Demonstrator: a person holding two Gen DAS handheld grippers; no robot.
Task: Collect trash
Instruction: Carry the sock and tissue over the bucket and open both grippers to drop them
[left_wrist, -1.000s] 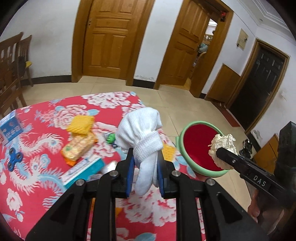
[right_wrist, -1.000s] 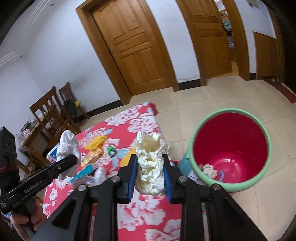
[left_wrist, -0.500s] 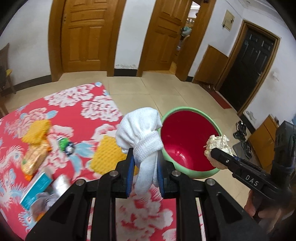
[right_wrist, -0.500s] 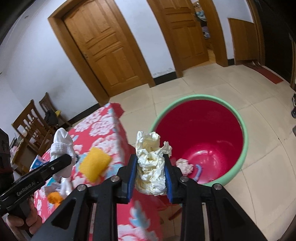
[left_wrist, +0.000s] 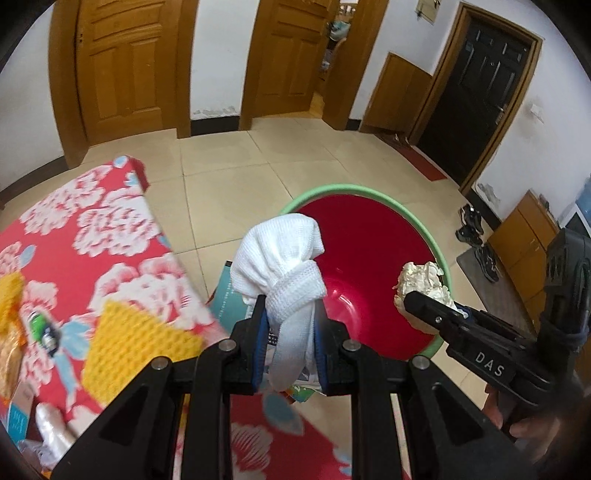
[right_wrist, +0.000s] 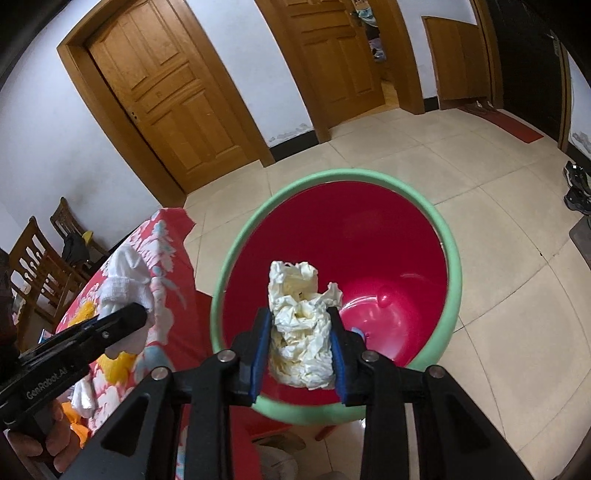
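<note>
walls white (left_wrist: 221, 55) | floor beige tile (left_wrist: 240, 177) | wooden doors (right_wrist: 173, 96) | chairs (right_wrist: 33, 266) at left

White waffle-weave cloth (left_wrist: 284, 266), cream crumpled paper (right_wrist: 301, 325), red green-rimmed bin (right_wrist: 452, 258), red floral tablecloth (left_wrist: 92, 236)

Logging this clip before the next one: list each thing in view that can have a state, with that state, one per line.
left gripper: shut on the white cloth, by the bin's rim.
right gripper: jaws just been opening, crumpled tissue between them, over the bin.
bin: upright, open, a little trash at the bottom.
left door: closed.
middle door: ajar.
black door: closed.
</note>
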